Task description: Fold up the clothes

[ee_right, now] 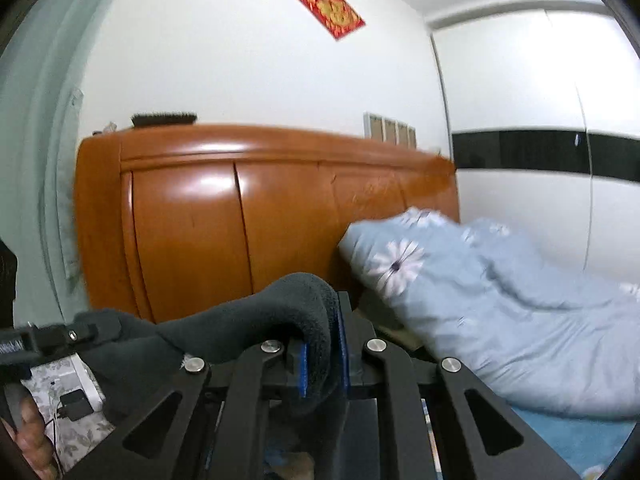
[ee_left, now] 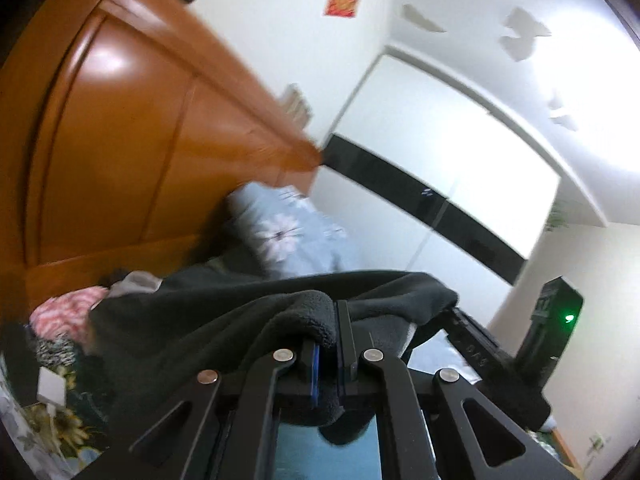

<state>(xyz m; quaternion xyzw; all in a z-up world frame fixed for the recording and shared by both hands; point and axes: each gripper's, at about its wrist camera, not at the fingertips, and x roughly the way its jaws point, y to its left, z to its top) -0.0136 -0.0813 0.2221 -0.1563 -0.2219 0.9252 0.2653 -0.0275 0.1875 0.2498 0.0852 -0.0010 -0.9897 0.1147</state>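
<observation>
A dark grey fleece garment (ee_left: 224, 312) is held up in the air between both grippers. My left gripper (ee_left: 329, 354) is shut on one edge of the fleece, which bunches over its blue-padded fingers. My right gripper (ee_right: 323, 360) is shut on another edge of the same garment (ee_right: 256, 320). The cloth stretches from the left gripper to the right gripper, whose body shows at the right of the left wrist view (ee_left: 476, 340). The left gripper's body shows at the far left of the right wrist view (ee_right: 44, 340), with the hand that holds it.
An orange wooden headboard (ee_right: 240, 216) stands behind the bed. A light blue flowered quilt (ee_right: 500, 312) lies piled at the right. Pink and patterned clothes (ee_left: 64, 316) lie by the headboard. A white wardrobe with a black band (ee_right: 540, 152) fills the right wall.
</observation>
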